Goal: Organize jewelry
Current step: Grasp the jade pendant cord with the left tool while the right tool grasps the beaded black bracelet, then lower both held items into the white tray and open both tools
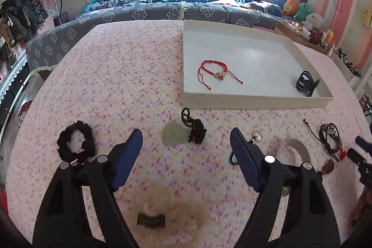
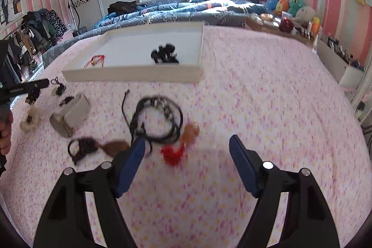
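Left gripper hovering over pink flowered tablecloth, jaws wide apart, nothing between them. Pale green pendant with dark carved charm lying straight ahead, in line with the gap, just beyond the fingertips, not touched. Black bead bracelet just left of the left finger. Small silver bell just right of the right finger, partly hidden behind it. White tray further ahead and to the right, holding red cord bracelet near its middle and black coiled band at its right near corner.

Right gripper also spread wide, empty. Dark braided cord bracelets ahead and left of the gap, overlapped by the left fingertip in view; contact hard to judge, picture smeared. Red knot inside the gap close to the left finger, not pinched. Amber pendant just beyond it. Brown pendant with dark cord left of the left finger. Grey curved piece further left, possibly a bangle. Tray well ahead, upper left.
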`<state>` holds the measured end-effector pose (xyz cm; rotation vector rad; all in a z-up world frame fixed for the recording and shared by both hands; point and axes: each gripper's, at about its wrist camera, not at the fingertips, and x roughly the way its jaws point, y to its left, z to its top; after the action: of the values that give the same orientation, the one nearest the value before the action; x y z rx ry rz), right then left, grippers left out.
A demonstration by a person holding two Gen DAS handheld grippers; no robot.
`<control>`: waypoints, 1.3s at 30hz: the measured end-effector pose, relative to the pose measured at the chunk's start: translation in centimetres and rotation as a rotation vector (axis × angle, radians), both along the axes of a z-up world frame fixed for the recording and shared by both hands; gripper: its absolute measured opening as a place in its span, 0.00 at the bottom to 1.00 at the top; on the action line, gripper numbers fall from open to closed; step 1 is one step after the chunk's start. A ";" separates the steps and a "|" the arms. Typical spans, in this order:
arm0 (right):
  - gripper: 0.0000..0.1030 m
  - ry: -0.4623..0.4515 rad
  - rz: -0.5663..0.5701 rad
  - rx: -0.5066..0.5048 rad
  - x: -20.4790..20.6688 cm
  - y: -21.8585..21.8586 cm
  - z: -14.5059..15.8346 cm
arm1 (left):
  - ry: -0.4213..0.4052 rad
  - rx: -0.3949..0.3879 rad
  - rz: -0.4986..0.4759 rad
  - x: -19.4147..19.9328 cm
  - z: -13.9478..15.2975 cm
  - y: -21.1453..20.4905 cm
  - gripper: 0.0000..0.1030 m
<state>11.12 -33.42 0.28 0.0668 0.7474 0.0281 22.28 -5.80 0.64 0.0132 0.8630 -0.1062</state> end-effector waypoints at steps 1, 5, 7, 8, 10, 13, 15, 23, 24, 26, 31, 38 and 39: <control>0.73 -0.003 0.004 -0.008 0.5 0.0 0.3 | 0.001 0.003 -0.003 0.3 -0.1 -0.3 0.74; 0.73 0.016 0.015 -0.014 3.3 -0.1 0.5 | 0.020 0.022 -0.011 2.0 -0.7 -1.3 0.68; 0.73 0.021 0.021 -0.011 4.2 0.0 0.3 | 0.047 0.012 -0.024 2.7 -1.2 -1.7 0.57; 0.73 0.027 0.027 -0.009 4.7 0.1 0.2 | 0.061 0.008 -0.027 3.1 -1.5 -1.8 0.50; 0.71 0.048 0.036 0.001 5.7 0.3 -0.1 | 0.080 0.001 -0.035 3.5 -2.0 -2.1 0.39; 0.53 0.112 0.061 0.026 7.1 0.7 -1.1 | 0.096 0.000 -0.047 3.9 -2.6 -2.4 0.14; 0.42 0.143 0.079 0.028 7.7 1.1 -1.8 | 0.101 -0.003 -0.056 4.0 -3.0 -2.6 0.10; 0.13 0.066 0.087 0.076 7.0 1.0 0.0 | 0.050 -0.016 -0.074 2.7 -1.5 -2.8 0.08; 0.13 0.058 0.085 0.076 6.8 0.9 0.4 | 0.046 -0.017 -0.076 2.5 -1.2 -2.8 0.08; 0.13 0.040 0.080 0.083 6.5 0.8 1.1 | 0.033 -0.031 -0.078 2.1 -0.5 -2.7 0.08; 0.13 -0.002 0.070 0.085 5.7 0.6 3.1 | -0.019 -0.039 -0.091 0.8 1.4 -2.0 0.07; 0.13 -0.046 0.061 0.098 5.1 0.4 5.3 | -0.080 -0.027 -0.092 -0.5 4.2 -1.3 0.07; 0.13 -0.053 0.060 0.102 5.1 0.3 5.7 | -0.083 -0.026 -0.093 -0.4 4.5 -1.4 0.07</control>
<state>16.24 -33.11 5.95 0.1403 0.6948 0.1246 21.84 -7.17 5.16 0.0329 0.7778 -0.2024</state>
